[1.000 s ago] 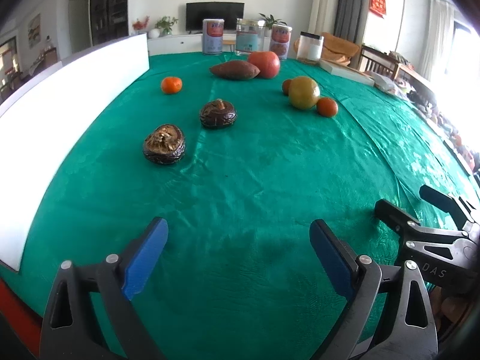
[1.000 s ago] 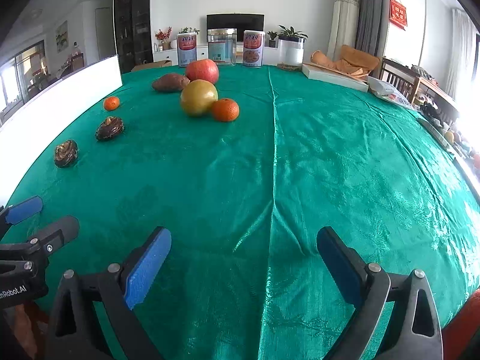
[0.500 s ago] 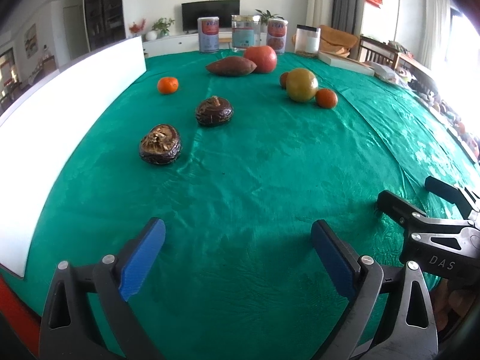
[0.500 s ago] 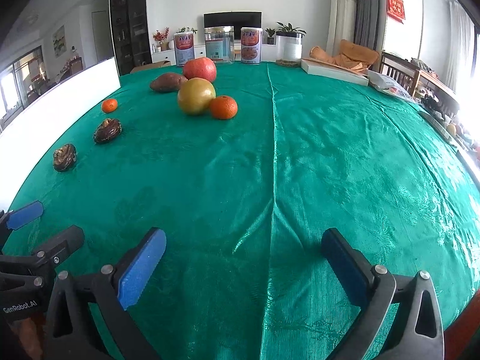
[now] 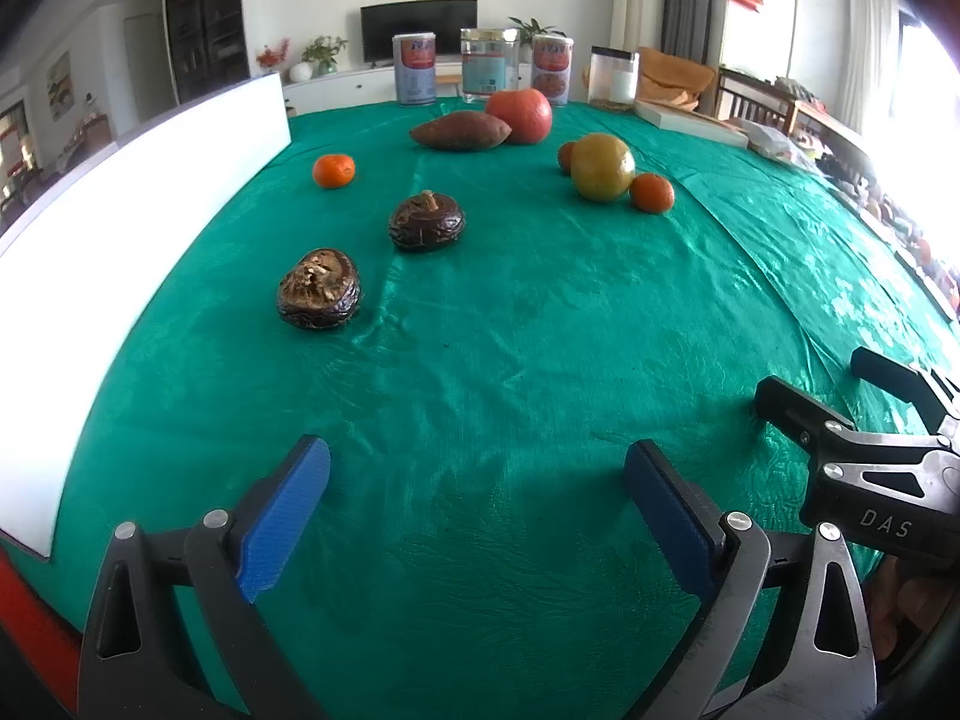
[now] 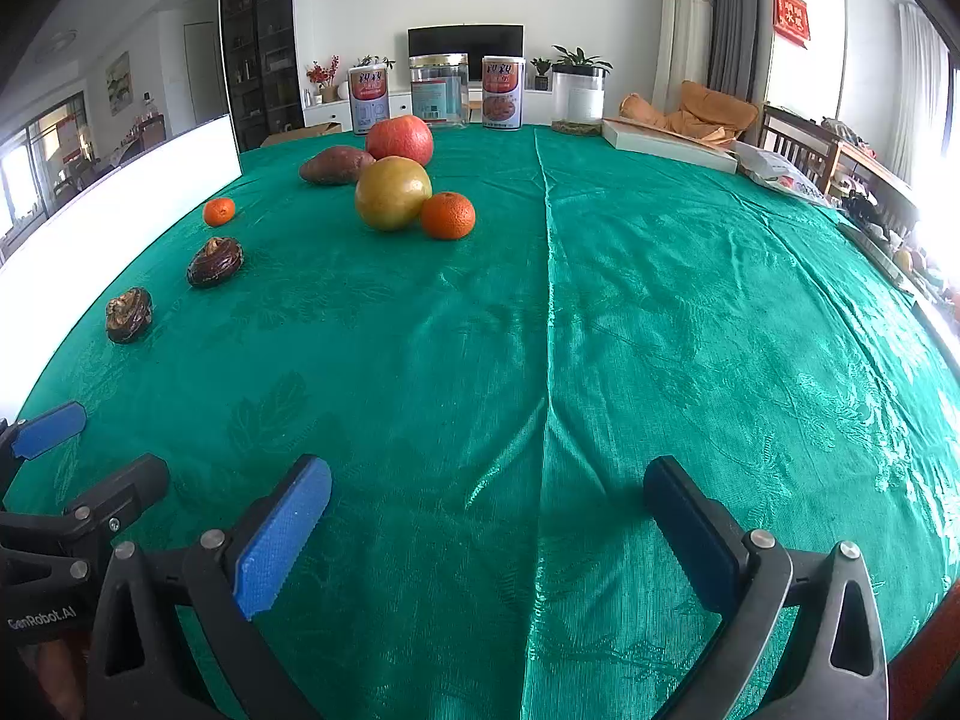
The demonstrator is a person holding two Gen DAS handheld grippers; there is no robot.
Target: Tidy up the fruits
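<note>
Both the left gripper (image 5: 477, 480) and right gripper (image 6: 487, 501) hang released, wide and empty, above the green-clothed table (image 6: 660, 330), well short of the fruits (image 6: 393, 193).

On the tablecloth (image 5: 540, 360), two mushrooms (image 5: 318, 288) (image 5: 426, 221) sit left of centre in the left wrist view, one behind the other. A small orange (image 5: 333, 171) lies further back, near the board (image 5: 138, 192) standing along the left edge. The sweet potato (image 5: 459, 130) lies at upper centre, with an apple (image 5: 519, 116) just beside it on the right. Right of these, a round fruit (image 5: 602, 167) has an orange (image 5: 652, 192) beside it and another (image 5: 565, 156) partly hidden behind. Three cans (image 5: 413, 68) (image 5: 488, 65) (image 5: 552, 68) line the far edge.
</note>
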